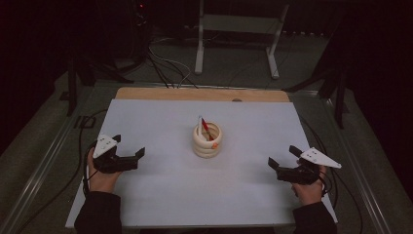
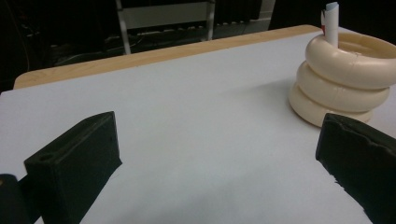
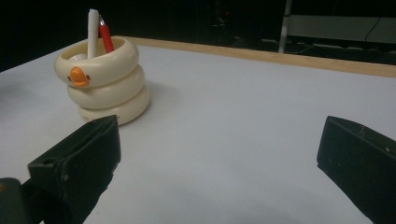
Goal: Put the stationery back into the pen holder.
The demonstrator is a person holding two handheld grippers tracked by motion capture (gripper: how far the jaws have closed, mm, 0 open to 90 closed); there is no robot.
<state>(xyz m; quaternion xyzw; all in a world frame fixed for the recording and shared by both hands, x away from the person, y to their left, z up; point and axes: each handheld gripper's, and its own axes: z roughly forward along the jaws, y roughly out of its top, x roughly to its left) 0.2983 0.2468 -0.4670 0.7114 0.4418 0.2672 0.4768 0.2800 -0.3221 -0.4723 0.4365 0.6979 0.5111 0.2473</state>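
A cream holder made of three stacked rings, with an orange duck bill on its side, stands in the middle of the white table. A white pen and a red pen stick up out of it. My left gripper rests open near the table's left edge, well left of the holder. My right gripper is open near the right edge, with the holder far to its left. Nothing is between either pair of jaws.
A wooden strip runs along the table's far edge. Beyond it, a white metal frame and cables lie on the dark floor. Wide bare tabletop surrounds the holder on all sides.
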